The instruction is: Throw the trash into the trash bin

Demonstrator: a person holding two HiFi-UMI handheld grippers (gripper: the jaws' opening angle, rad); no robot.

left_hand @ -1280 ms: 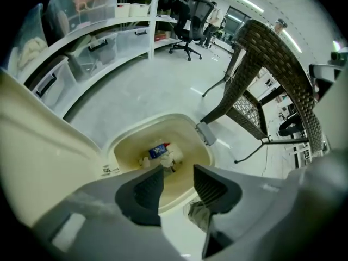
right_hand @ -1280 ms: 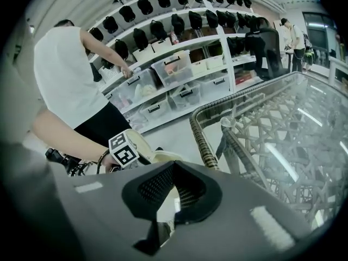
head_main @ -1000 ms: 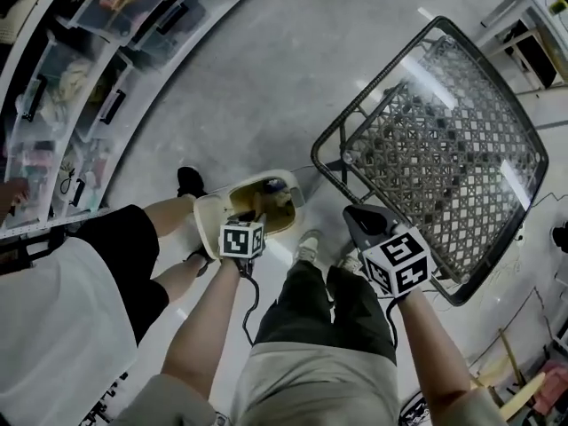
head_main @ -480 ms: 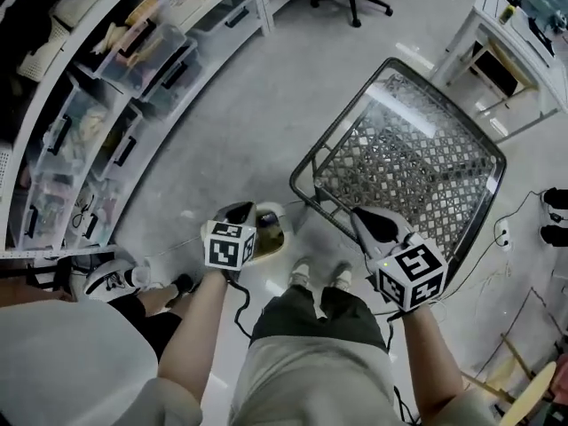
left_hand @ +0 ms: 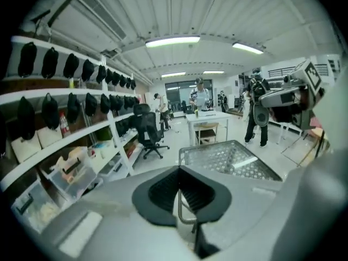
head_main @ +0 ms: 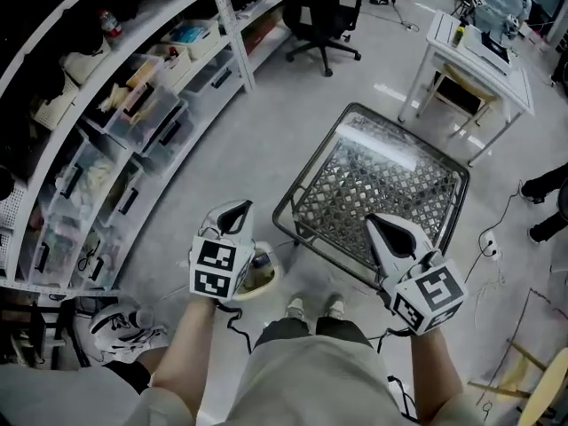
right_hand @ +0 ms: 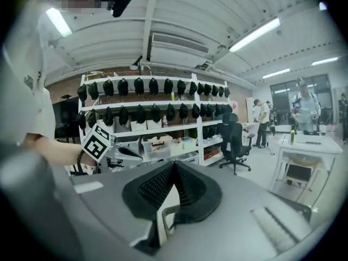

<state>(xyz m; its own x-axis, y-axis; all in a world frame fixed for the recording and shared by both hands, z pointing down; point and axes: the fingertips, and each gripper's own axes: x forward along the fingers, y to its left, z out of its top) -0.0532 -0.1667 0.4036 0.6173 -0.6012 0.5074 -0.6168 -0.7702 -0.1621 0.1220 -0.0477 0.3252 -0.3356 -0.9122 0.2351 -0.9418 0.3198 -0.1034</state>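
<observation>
Jaws of the left gripper (head_main: 238,209) are pressed together with nothing between them. The right gripper (head_main: 380,226) is clenched empty too. Both are held up in the lower middle of the head view, well apart, tips toward the top of the frame.

The bin (head_main: 264,280) stands on the floor (head_main: 266,105) under the left gripper, half hidden by it. It is just left of the person's shoes (head_main: 312,307). Dark and brownish trash (head_main: 258,263) lies in it; which pieces, I cannot tell.

A wire basket (head_main: 373,185) fills the middle right, its near edge beside the right gripper's tip and its near corner close to the bin. Shelves (head_main: 133,105) curve down the left edge. Between shelves and basket a bare strip of floor runs to the top, where a chair (head_main: 319,16) closes it. A table (head_main: 470,51) stands at the upper right.

Only the head view shows the bin. The left gripper view looks level over the basket to the table, people standing behind it, and the right gripper at its right edge. The right gripper view shows the shelf fronts and the left gripper at its left.
</observation>
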